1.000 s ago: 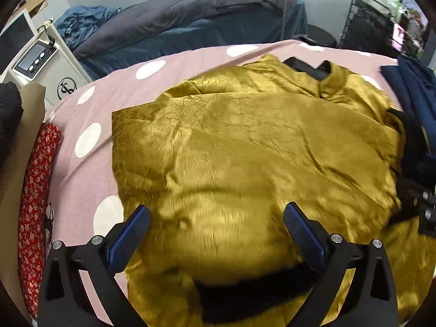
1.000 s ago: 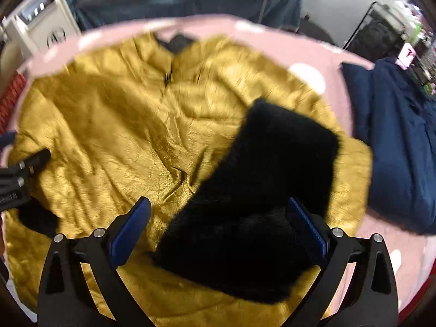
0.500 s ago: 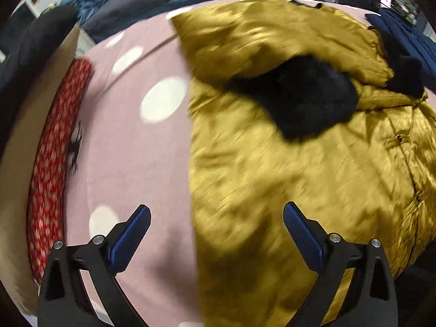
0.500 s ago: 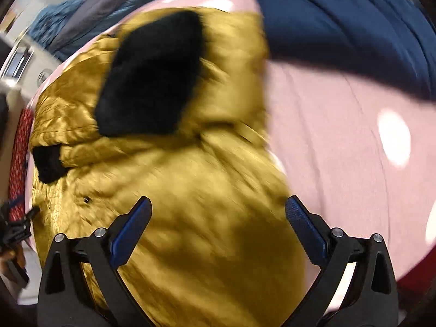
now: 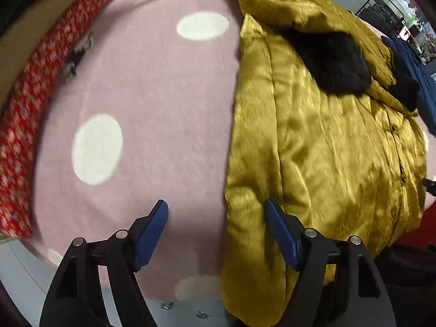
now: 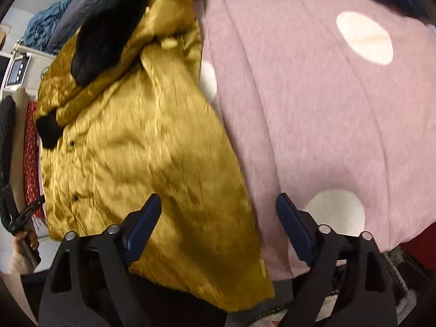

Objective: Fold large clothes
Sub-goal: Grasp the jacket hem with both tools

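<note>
A mustard-gold jacket [image 5: 321,147] with black fur cuffs [image 5: 335,62] lies on a pink cloth with white dots [image 5: 152,103], sleeves folded across its front. My left gripper [image 5: 216,212] is open and empty above the jacket's left bottom corner, which hangs over the table edge. In the right wrist view the jacket [image 6: 130,136] fills the left half, a fur cuff [image 6: 109,27] at the top. My right gripper [image 6: 218,207] is open and empty above the jacket's right bottom corner.
A red patterned cloth [image 5: 41,62] lies along the left edge. A dark blue garment [image 5: 414,65] lies beyond the jacket. A blue bundle [image 6: 43,27] and a white device [image 6: 16,70] stand at the back. Pink cloth [image 6: 313,109] spreads right of the jacket.
Both grippers have pulled back from over the jacket's middle to its bottom hem, one at each lower corner. The sleeves with fur cuffs now lie folded across the front.
</note>
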### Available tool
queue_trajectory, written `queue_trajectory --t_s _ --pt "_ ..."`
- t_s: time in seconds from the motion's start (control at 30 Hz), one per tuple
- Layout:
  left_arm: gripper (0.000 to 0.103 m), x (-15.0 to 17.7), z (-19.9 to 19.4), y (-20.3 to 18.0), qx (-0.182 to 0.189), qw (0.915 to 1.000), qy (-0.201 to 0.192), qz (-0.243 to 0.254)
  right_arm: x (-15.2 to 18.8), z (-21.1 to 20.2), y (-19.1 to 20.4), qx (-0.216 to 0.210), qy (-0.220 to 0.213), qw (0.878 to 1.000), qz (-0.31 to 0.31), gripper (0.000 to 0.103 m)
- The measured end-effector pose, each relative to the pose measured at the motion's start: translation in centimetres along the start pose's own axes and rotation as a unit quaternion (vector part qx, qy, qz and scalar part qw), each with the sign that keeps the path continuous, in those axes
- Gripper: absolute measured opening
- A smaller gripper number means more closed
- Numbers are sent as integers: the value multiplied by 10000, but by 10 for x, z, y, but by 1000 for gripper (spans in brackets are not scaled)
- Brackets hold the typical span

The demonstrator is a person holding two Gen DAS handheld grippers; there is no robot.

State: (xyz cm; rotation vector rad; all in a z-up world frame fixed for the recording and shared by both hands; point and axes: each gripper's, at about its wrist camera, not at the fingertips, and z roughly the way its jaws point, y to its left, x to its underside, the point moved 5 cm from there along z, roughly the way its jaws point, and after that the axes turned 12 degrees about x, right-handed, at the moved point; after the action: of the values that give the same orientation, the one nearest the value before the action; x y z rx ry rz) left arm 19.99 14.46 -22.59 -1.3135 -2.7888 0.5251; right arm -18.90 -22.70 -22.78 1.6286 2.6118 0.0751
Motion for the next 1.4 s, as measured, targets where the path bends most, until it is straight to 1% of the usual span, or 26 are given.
queue_trajectory --t_s 0.13,0.2,0.27,0.3,0.4,0.43,0.5,0.6,0.73,0.77,0.8,0.87,0.93,1.0,1.03,1.07,1.1,1.13,1.17,1.2,1.23,1.27,1.3,1.33,1.4 --pt "71 20 7 -1 456 9985 209 -219 26 10 -2 -84 226 9997 19 76" --pt "71 26 9 -1 494 9982 261 -194 39 16 -3 -111 367 9993 -1 76" --pt "72 30 8 0 531 9981 271 -185 47 17 -5 -103 375 9992 -59 76" --pt "72 32 6 1 579 9978 241 -224 51 17 -7 -114 387 9992 -52 76" --pt "73 31 -6 7 911 9950 8 -419 58 17 -12 -184 470 9987 13 76" --pt "75 30 -12 9 1022 9936 -86 -464 59 16 -14 -205 491 9986 14 76" --pt "81 30 -16 9 1067 9932 -122 -443 63 16 -17 -257 532 9983 -22 76" --pt "82 31 -12 1 996 9946 38 -284 68 15 -18 -293 585 9978 -42 76" --pt "82 38 5 -14 1305 9901 456 -231 68 17 -23 -395 615 9973 96 76" --pt "83 40 11 -24 1406 9883 574 -143 68 17 -24 -420 616 9971 141 76" --pt "85 42 15 -32 1388 9884 621 -37 69 18 -25 -427 625 9970 174 76" --pt "87 43 21 -43 1198 9905 651 198 66 21 -25 -395 641 9970 161 76" --pt "87 48 26 -47 904 9923 754 396 64 21 -23 -324 644 9974 82 76" --pt "79 48 29 -50 705 9926 829 532 66 21 -15 -237 651 9976 -88 76" --pt "69 49 29 -51 524 9926 892 629 67 20 -11 -223 648 9975 -165 72" --pt "61 49 29 -53 441 9921 940 708 69 18 -6 -216 638 9974 -251 69" --pt "49 48 30 -59 415 9911 960 819 70 16 -1 -207 640 9973 -306 63" --pt "43 48 27 -61 401 9895 979 981 72 15 4 -202 644 9971 -355 55" --pt "32 47 25 -64 389 9885 1005 1057 74 14 8 -226 652 9968 -407 51" --pt "22 47 22 -64 412 9875 1026 1123 76 13 11 -235 675 9964 -455 40" --pt "19 47 20 -65 464 9871 1023 1142 79 12 13 -221 712 9959 -515 29" --pt "15 47 15 -62 566 9869 1010 1122 81 11 15 -263 738 9953 -574 24" --pt "14 47 10 -56 685 9871 1012 1035 83 8 16 -368 725 9948 -612 17" --pt "13 47 7 -51 769 9873 1017 946 83 5 15 -427 705 9945 -649 14" --pt "13 50 -1 -35 940 9879 1003 714 87 -1 15 -474 689 9934 -782 12"
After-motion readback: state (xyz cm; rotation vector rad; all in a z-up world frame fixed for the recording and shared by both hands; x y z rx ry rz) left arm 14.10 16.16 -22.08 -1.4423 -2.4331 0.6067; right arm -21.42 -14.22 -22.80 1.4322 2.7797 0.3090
